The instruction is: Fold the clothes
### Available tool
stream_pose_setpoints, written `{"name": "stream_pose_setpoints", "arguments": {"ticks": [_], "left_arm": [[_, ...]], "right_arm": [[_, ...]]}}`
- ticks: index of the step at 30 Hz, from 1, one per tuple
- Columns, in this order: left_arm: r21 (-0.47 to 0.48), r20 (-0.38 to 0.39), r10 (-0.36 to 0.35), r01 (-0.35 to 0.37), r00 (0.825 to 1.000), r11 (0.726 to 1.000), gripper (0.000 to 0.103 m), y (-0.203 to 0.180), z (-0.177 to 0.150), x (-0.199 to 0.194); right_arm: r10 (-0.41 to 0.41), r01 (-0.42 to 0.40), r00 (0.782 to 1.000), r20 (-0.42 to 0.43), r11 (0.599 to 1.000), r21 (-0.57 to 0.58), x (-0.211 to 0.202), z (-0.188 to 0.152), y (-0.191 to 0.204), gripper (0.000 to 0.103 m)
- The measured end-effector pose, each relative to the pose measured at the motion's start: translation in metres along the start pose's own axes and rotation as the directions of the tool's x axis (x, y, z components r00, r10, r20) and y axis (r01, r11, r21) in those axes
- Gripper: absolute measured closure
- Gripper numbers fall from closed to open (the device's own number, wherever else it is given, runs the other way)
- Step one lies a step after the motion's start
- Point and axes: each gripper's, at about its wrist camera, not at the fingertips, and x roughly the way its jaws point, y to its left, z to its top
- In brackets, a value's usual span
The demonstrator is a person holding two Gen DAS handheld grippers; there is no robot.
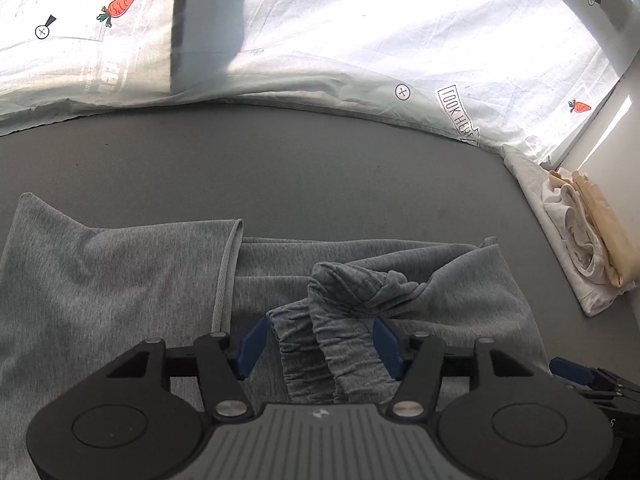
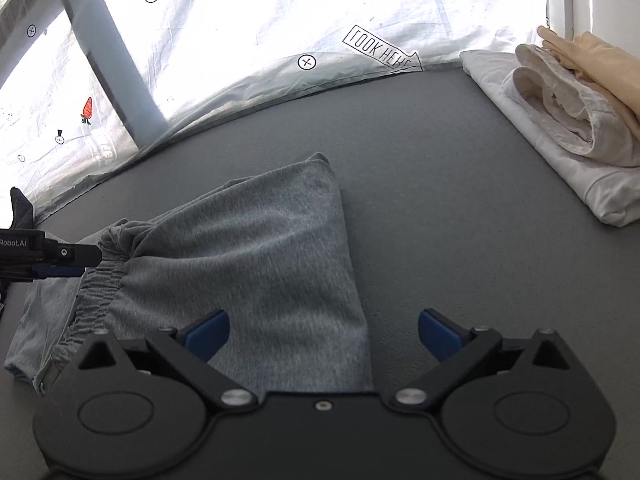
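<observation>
A grey knit garment point(image 1: 120, 288) lies partly folded on the dark grey surface point(image 1: 280, 168). Its bunched elastic waistband point(image 1: 320, 360) sits between the blue pads of my left gripper point(image 1: 319, 344), whose jaws stand apart around it without clearly pressing. In the right wrist view the same garment point(image 2: 260, 248) spreads to the left, with the waistband point(image 2: 100, 292) beside the left gripper's fingers point(image 2: 72, 258). My right gripper point(image 2: 324, 332) is open wide over the garment's near right edge, nothing between its pads.
A stack of folded white and beige clothes point(image 2: 560, 120) rests at the surface's right side, also the stack point(image 1: 580, 240) in the left view. A white printed sheet point(image 1: 360, 40) with carrots hangs behind the far edge. A gloved hand point(image 2: 20, 204) shows at far left.
</observation>
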Motion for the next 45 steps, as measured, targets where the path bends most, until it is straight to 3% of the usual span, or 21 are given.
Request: {"name": "stream_pose_setpoints", "arguments": {"ticks": [3, 9, 11, 14, 16, 17, 19, 23, 26, 29, 33, 35, 37, 41, 45], "left_arm": [[0.057, -0.037, 0.042, -0.04, 0.998, 0.998, 0.036, -0.008, -0.019, 0.005], [0.116, -0.052, 0.148, -0.141, 0.988, 0.983, 0.028, -0.011, -0.04, 0.012], [0.122, -0.057, 0.166, -0.159, 0.984, 0.98, 0.025, -0.012, -0.039, 0.014], [0.115, -0.058, 0.183, -0.175, 0.981, 0.978, 0.018, -0.01, -0.039, 0.018], [0.105, -0.051, 0.181, -0.175, 0.982, 0.979, 0.014, -0.007, -0.041, 0.019], [0.102, -0.048, 0.18, -0.175, 0.982, 0.979, 0.011, -0.006, -0.042, 0.019], [0.096, -0.043, 0.178, -0.173, 0.983, 0.98, 0.007, -0.003, -0.043, 0.02], [0.076, -0.039, 0.172, -0.169, 0.984, 0.983, 0.002, 0.001, -0.043, 0.021], [0.065, -0.049, 0.177, -0.174, 0.983, 0.983, 0.003, -0.001, -0.042, 0.019], [0.064, -0.048, 0.124, -0.12, 0.991, 0.991, 0.005, -0.005, -0.038, 0.008], [0.05, 0.047, 0.016, -0.018, 0.999, 0.999, 0.005, 0.001, -0.037, -0.024], [0.054, 0.1, 0.036, -0.042, 0.994, 0.998, 0.009, 0.01, -0.037, -0.04], [0.059, 0.12, 0.08, -0.087, 0.99, 0.994, 0.024, 0.024, -0.041, -0.049], [-0.01, 0.09, 0.158, -0.158, 0.983, 0.987, 0.039, 0.067, -0.053, -0.053], [-0.064, 0.054, 0.181, -0.177, 0.982, 0.982, 0.04, 0.108, -0.067, -0.055]], "right_arm": [[0.001, 0.0, 1.0, -0.019, 1.0, 0.022, 0.003, 0.004, -0.005, 0.015], [0.067, -0.067, 0.997, -0.049, 0.998, -0.001, 0.007, 0.008, -0.003, 0.049], [0.086, -0.085, 0.995, -0.045, 0.996, 0.025, 0.007, 0.007, -0.005, 0.05], [0.136, -0.131, 0.99, -0.04, 0.985, 0.114, 0.009, 0.006, -0.013, 0.062], [0.181, -0.17, 0.983, -0.037, 0.963, 0.208, 0.01, 0.005, -0.023, 0.09], [0.201, -0.186, 0.979, -0.031, 0.946, 0.265, 0.011, 0.003, -0.029, 0.092], [0.244, -0.221, 0.97, -0.013, 0.898, 0.381, 0.012, -0.001, -0.042, 0.095], [0.339, -0.325, 0.937, 0.087, 0.749, 0.578, 0.007, -0.01, -0.057, 0.096], [0.37, -0.367, 0.92, 0.127, 0.706, 0.606, 0.001, -0.008, -0.054, 0.097], [0.39, -0.399, 0.908, 0.151, 0.698, 0.595, -0.006, -0.003, -0.043, 0.097], [0.414, -0.435, 0.893, 0.179, 0.686, 0.583, -0.013, 0.005, -0.026, 0.097], [0.418, -0.442, 0.89, 0.183, 0.693, 0.569, -0.015, 0.006, -0.017, 0.097], [0.422, -0.45, 0.887, 0.188, 0.697, 0.558, -0.016, 0.007, -0.008, 0.097], [0.432, -0.468, 0.878, 0.207, 0.677, 0.568, -0.014, 0.005, 0.01, 0.097], [0.435, -0.478, 0.872, 0.224, 0.663, 0.576, -0.009, 0.002, 0.032, 0.097]]}}
